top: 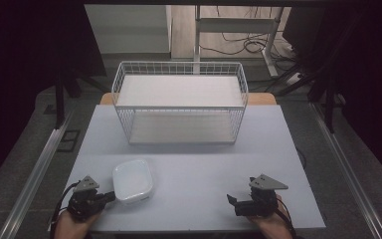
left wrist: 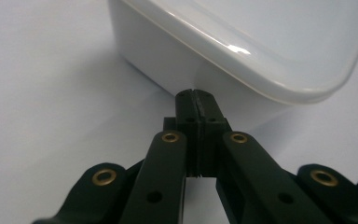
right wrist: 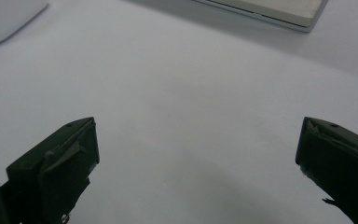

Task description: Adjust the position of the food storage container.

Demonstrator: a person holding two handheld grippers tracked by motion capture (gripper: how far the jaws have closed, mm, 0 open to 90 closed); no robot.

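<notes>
Plastic on the white box [top: 133, 181] is looking smooth, light and slippery; we are touching its near-left side with the left gripper [left wrist: 196, 94], jaws pressed together on nothing, while the right gripper [right wrist: 198, 149] is sitting spread wide.

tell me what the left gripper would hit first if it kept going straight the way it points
Most likely the white container: the left gripper, jaws shut with nothing between them, points at its side wall just under the rim. Whether the tips already touch the wall I cannot tell.

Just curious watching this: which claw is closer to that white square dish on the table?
The left claw. Its shut tips sit right at the dish's near-left side wall. The right claw waits open, well off to the dish's right.
</notes>
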